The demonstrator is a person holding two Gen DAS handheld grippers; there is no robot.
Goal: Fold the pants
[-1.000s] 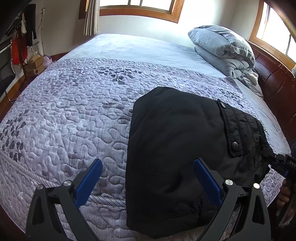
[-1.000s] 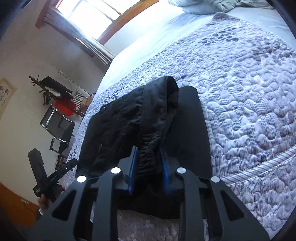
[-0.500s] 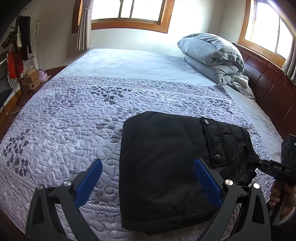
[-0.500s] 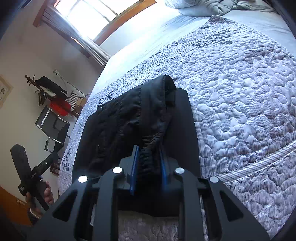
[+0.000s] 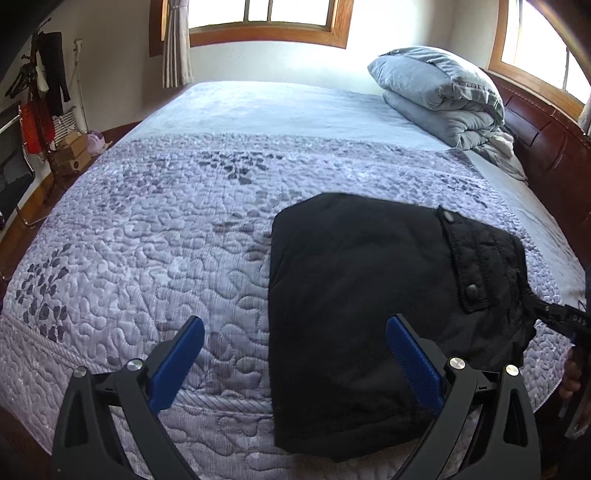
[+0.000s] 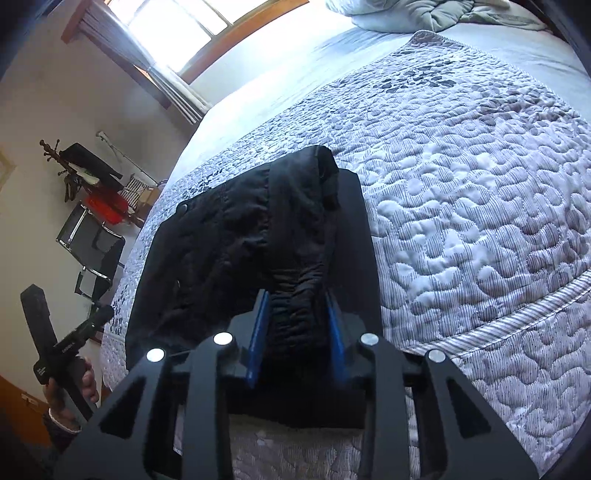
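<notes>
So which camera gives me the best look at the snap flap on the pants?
The left wrist view. There the flap lies flat on the pants, with both snaps in sight. In the right wrist view it is foreshortened along the far left edge, only one snap is clear, and the right tool is shut on bunched fabric.

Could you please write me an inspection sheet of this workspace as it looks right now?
Surface: lilac quilted bedspread on a wide bed, with a plain pale blue section beyond.
Job's things: black padded pants, folded into a compact rectangle near the bed's front edge, buttoned pocket flap on top.
Clutter: folded grey duvet near the wooden headboard.
Grippers: left gripper open, holding nothing, over the pants' left edge; right gripper shut on a bunched end of the pants.
Cables: nothing seen.
Surroundings: wood-framed windows with curtains; black folding chair and clothes rack by the wall.
</notes>
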